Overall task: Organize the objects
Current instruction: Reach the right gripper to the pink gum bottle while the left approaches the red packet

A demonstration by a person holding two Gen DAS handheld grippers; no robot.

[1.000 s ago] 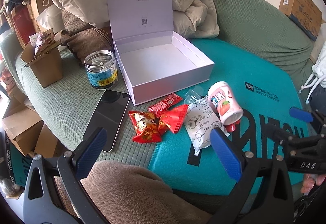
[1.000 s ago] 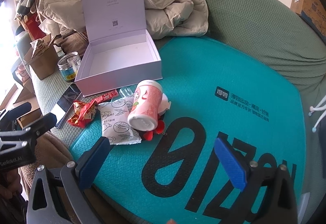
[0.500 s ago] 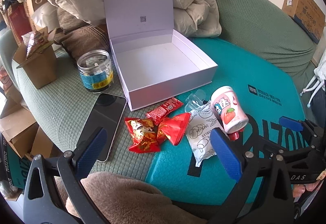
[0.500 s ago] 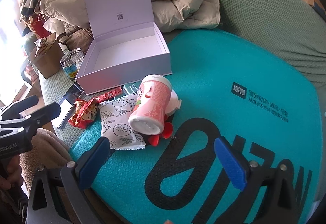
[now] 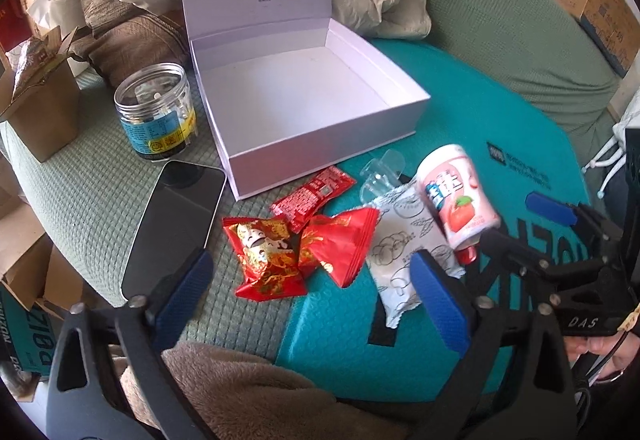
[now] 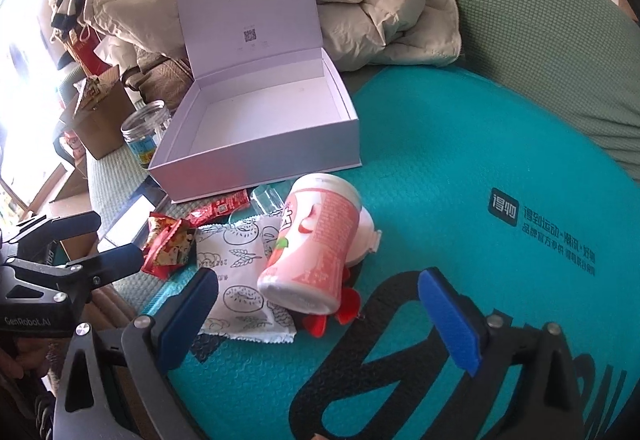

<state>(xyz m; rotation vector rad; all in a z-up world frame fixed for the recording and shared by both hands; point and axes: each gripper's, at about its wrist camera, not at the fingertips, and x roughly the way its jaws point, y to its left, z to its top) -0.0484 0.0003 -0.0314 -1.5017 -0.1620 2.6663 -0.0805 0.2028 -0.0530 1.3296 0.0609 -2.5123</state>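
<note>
White box [image 5: 304, 99]: lid upright, empty. Before it lie red snack packets [image 5: 280, 252], a white sachet [image 5: 404, 252], and a pink bottle [image 5: 460, 195] on its side.

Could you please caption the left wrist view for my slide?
Open left gripper above red snack packets, before an empty white box.

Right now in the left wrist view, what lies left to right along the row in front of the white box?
Phone → gold-printed red packet → plain red packet → white pastry packet → pink bottle → right gripper.
</note>
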